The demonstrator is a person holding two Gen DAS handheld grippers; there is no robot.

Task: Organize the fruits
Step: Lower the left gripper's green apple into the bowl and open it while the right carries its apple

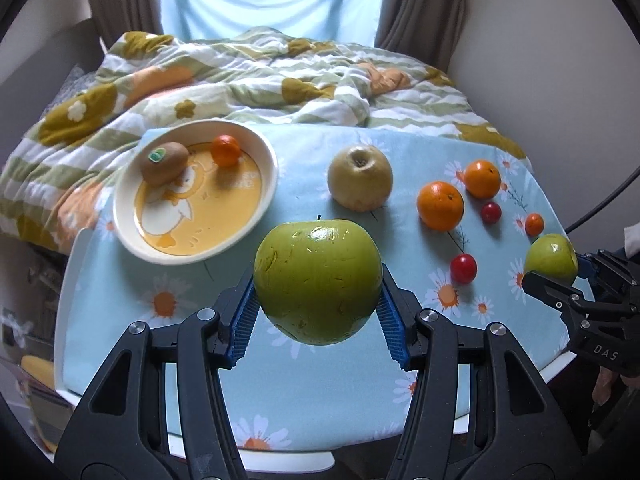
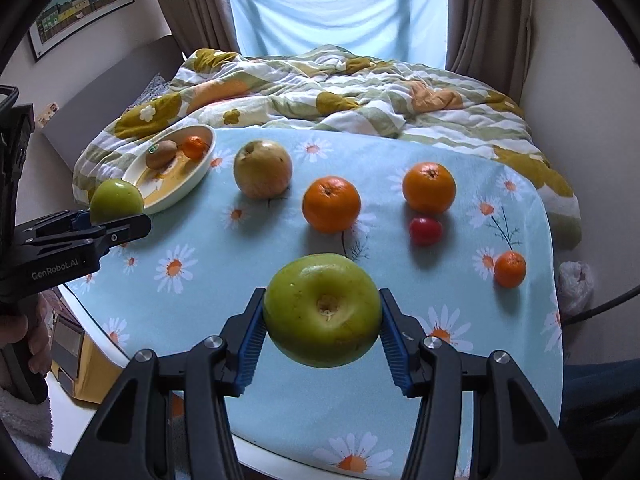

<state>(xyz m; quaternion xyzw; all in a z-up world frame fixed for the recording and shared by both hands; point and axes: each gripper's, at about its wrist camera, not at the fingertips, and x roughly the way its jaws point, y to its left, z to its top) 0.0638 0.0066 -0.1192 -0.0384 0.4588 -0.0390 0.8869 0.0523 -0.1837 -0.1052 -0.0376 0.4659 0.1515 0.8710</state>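
My left gripper (image 1: 318, 304) is shut on a green apple (image 1: 318, 280), held above the table in front of the yellow-and-white bowl (image 1: 256, 204). The bowl holds a kiwi (image 1: 164, 162) and a small orange (image 1: 226, 151). My right gripper (image 2: 322, 330) is shut on a second green apple (image 2: 322, 314) above the table's near right part. On the daisy tablecloth (image 2: 192, 216) lie a yellow-brown apple (image 2: 263, 174), two oranges (image 2: 331, 204) (image 2: 429, 187), a small mandarin (image 2: 510, 269) and a red cherry tomato (image 2: 425, 231). A second tomato (image 1: 463, 268) shows in the left wrist view.
A rumpled floral duvet (image 1: 260, 76) covers the bed behind the table. Curtains and a window (image 2: 340, 8) are at the back. The table's white front edge (image 1: 288, 456) is close below my grippers. A plastic bag (image 2: 576, 284) lies off the table's right side.
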